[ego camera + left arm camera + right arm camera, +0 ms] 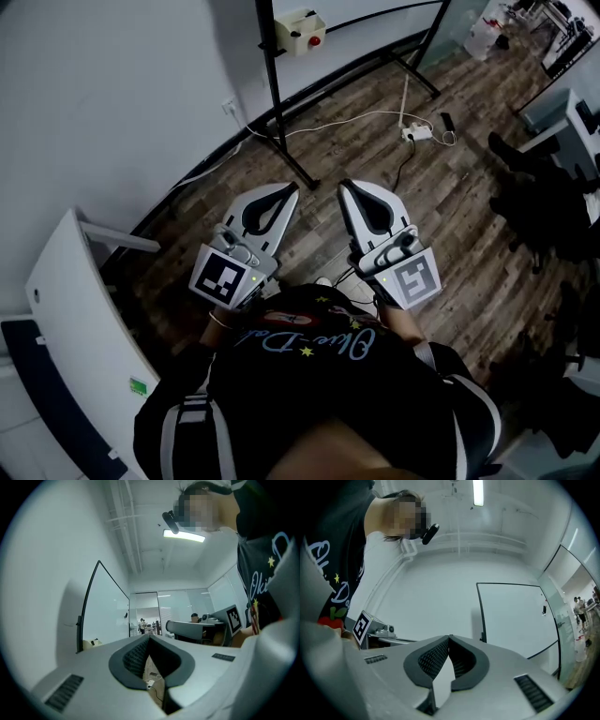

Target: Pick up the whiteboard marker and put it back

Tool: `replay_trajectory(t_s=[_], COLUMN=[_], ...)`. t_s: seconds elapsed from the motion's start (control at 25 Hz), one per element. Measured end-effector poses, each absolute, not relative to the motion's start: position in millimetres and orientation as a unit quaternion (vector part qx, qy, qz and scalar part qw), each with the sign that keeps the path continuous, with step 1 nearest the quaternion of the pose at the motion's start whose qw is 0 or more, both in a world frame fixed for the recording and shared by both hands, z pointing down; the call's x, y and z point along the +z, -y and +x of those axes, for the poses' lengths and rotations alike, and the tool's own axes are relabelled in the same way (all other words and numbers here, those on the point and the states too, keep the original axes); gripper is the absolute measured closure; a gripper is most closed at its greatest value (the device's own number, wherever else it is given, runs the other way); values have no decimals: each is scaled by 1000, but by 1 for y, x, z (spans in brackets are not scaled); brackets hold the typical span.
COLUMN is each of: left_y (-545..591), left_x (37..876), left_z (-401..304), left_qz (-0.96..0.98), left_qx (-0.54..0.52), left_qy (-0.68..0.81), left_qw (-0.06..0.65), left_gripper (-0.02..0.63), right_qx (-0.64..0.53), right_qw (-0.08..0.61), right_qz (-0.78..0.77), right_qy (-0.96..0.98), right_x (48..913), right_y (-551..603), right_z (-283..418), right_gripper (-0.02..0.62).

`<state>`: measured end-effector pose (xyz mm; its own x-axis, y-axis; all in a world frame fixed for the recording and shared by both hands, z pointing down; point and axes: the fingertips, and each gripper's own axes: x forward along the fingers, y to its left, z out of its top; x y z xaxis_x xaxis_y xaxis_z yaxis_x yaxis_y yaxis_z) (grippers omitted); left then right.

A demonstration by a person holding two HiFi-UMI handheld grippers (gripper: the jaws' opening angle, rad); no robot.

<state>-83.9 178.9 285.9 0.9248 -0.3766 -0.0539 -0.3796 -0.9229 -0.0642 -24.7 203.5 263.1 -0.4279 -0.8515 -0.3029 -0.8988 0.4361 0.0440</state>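
Observation:
No whiteboard marker shows in any view. I hold both grippers side by side in front of my chest, above the wood floor. The left gripper (290,188) has its jaws closed tip to tip with nothing between them (149,637). The right gripper (344,185) is shut and empty too (449,637). A black-framed whiteboard (513,618) stands ahead by the white wall; in the left gripper view the whiteboard (105,611) is at the left. Its black stand (272,84) rises at the top of the head view.
A white power strip (417,133) with its cable lies on the floor beyond the grippers. A box with a red button (302,28) hangs on the stand. A white cabinet (75,309) is at the left, and dark chairs (544,206) are at the right.

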Motion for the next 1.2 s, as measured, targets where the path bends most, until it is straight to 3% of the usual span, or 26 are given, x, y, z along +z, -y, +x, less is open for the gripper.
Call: replay_trajectory(t_s=[0.68,1.2], left_y=[-196,-137], left_x=[288,293], left_z=[-50,-28], left_qz=[-979,-985], left_qx=[3,16], left_qy=[-197,-169], left_qw=[57,45], left_gripper=[607,607], right_qx=[94,103], right_qw=[122,95], right_qz=[-517,-548], right_qy=[-842,-824], right_x=[272,275], right_y=[-216,-168], right_z=[10,33], right_gripper=[565,560])
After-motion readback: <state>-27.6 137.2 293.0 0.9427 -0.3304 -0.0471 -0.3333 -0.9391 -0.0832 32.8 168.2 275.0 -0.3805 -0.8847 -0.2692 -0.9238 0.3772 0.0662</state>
